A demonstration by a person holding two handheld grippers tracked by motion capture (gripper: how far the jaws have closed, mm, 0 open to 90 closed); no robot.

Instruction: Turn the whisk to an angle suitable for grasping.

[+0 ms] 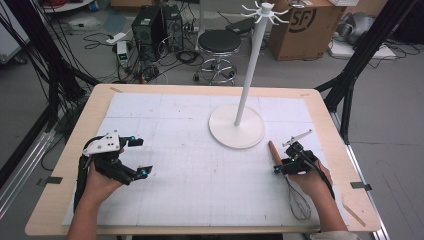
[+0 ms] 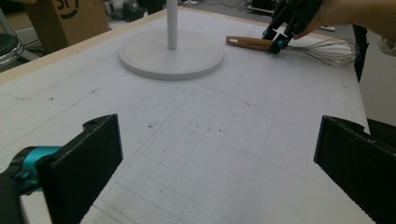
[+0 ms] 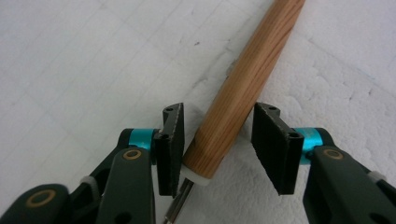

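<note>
Left claw [image 2: 219, 163] spread wide above the mat [image 2: 196, 140].

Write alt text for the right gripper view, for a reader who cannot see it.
The right gripper straddles the lower end of a whisk's wooden handle, its two black jaws open on either side. The handle lies on a white gridded mat, running up toward the top right.

- you get even, soft overhead light, faint shadows on the table [image 1: 165, 125].
- your right gripper view blurs the nearest jaw parts.
</note>
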